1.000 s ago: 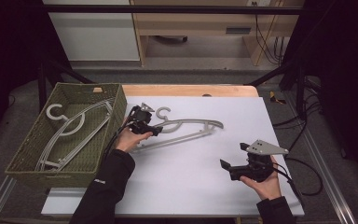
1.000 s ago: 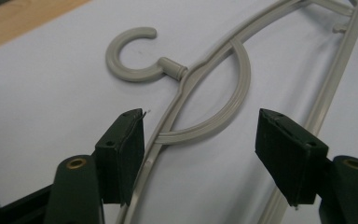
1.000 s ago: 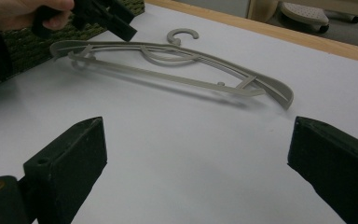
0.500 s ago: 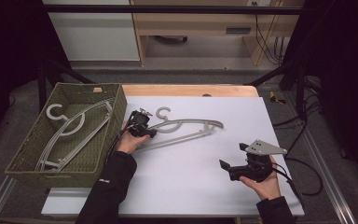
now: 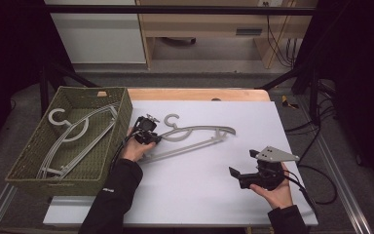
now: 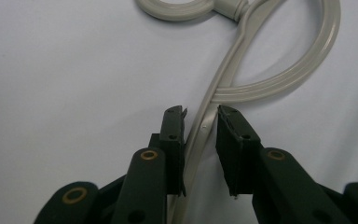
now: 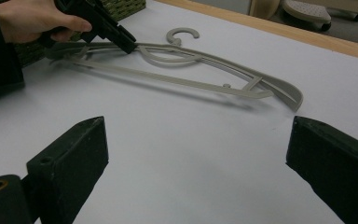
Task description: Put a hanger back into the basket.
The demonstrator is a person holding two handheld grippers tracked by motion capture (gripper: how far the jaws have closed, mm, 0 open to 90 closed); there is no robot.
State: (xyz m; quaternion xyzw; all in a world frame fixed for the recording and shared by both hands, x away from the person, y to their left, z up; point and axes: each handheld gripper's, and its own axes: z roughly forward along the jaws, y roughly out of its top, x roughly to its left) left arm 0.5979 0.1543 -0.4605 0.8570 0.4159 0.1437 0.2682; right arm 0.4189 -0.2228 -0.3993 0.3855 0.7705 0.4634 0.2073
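Observation:
A grey plastic hanger (image 5: 195, 131) lies on the white table top (image 5: 199, 195), hook pointing away from me. My left gripper (image 5: 152, 140) is at its left shoulder. In the left gripper view the jaws stand close on either side of the hanger's thin arm (image 6: 204, 128), and the left gripper (image 6: 200, 116) pinches it just below the hook loop. The right gripper view shows the hanger (image 7: 205, 58), its left end slightly off the table in the left gripper (image 7: 121, 42). My right gripper (image 5: 242, 163) hovers near the table's front right, wide open and empty (image 7: 198, 135).
A woven green basket (image 5: 121, 112) stands at the table's left edge, right beside the left hand. Another grey hanger (image 5: 73, 129) lies in it. A wooden strip (image 5: 199, 93) runs along the far edge of the table.
The left hand has eased a little toward me at the hanger's left shoulder. The right gripper has stayed in place.

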